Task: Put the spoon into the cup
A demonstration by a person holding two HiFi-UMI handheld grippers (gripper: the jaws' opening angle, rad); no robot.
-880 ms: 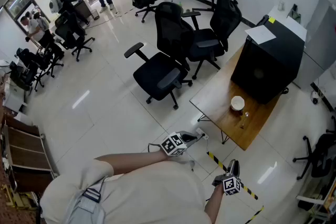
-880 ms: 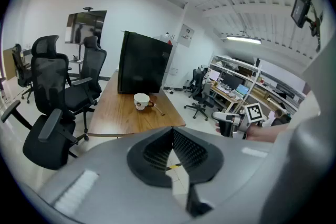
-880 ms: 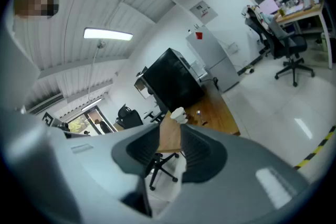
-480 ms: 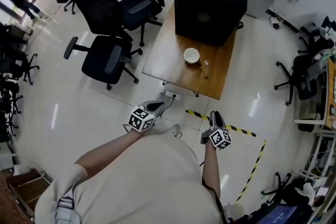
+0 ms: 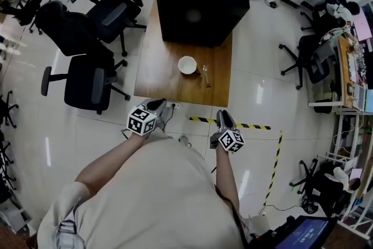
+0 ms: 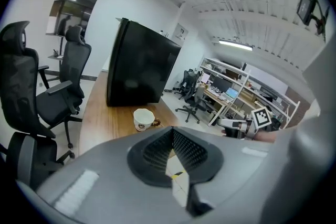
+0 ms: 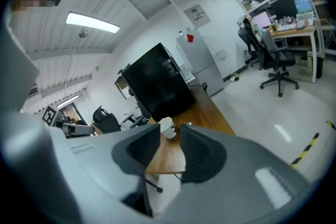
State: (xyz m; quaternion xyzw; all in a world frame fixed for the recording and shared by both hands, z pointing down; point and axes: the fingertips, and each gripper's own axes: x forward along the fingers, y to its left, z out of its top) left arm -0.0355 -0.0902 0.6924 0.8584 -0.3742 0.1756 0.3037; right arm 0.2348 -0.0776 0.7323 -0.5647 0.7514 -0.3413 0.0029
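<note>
Both hang empty past the six o'clock edge of the worktop: left hand-held gripper closed, right hand-held gripper parted. The spoon lies at three o'clock of the cup.

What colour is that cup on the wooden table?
The cup is white, with a small dark print on its side; the left gripper view shows it best.

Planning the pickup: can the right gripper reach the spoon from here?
Probably not yet: the right gripper hangs over the floor, short of the table. Nothing covers the spoon beside the cup, so stepping closer should do.
</note>
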